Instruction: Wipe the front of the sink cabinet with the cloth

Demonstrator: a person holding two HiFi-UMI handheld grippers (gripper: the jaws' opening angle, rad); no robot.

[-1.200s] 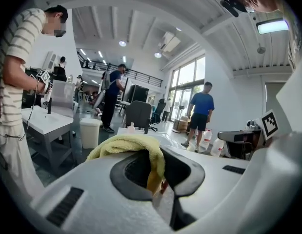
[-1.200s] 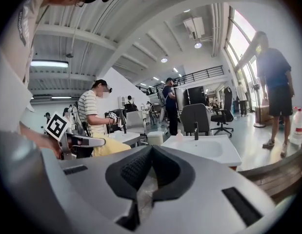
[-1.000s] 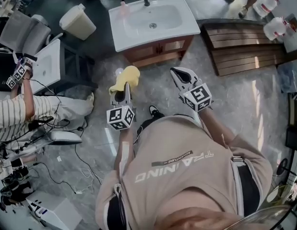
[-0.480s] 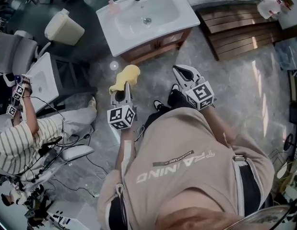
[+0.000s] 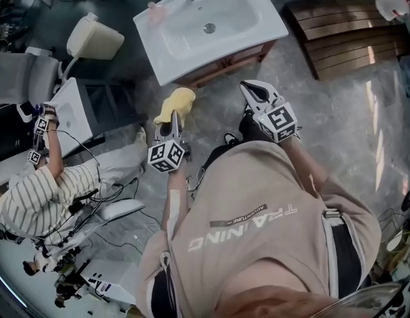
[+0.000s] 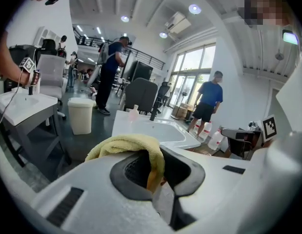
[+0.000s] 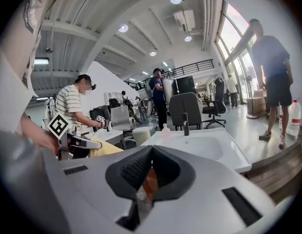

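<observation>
In the head view both my forearms reach forward from the torso, side by side. The left gripper (image 5: 171,126) points toward the sink cabinet (image 5: 232,59), its jaws clamped on the yellow cloth (image 5: 177,102), which bunches past the jaw tips and sits just short of the cabinet's lower left corner; I cannot tell whether it touches. The right gripper (image 5: 251,91) is held level with it, a little to the right, jaws together and empty, tips near the cabinet front.

In the left gripper view the left gripper (image 6: 157,175) pinches a fold of the cloth (image 6: 127,144) between its dark pads, the rest draped over the left jaw – the white sink (image 6: 155,130) lies beyond.

In the right gripper view the right gripper (image 7: 147,179) has its jaws closed with nothing between them; the sink (image 7: 202,147) stands ahead and the cloth (image 7: 105,149) shows at the left.

Compared with half a second ago, both grippers keep the same pose, but the cabinet has drawn closer to the cloth – the gap has nearly gone.
</observation>
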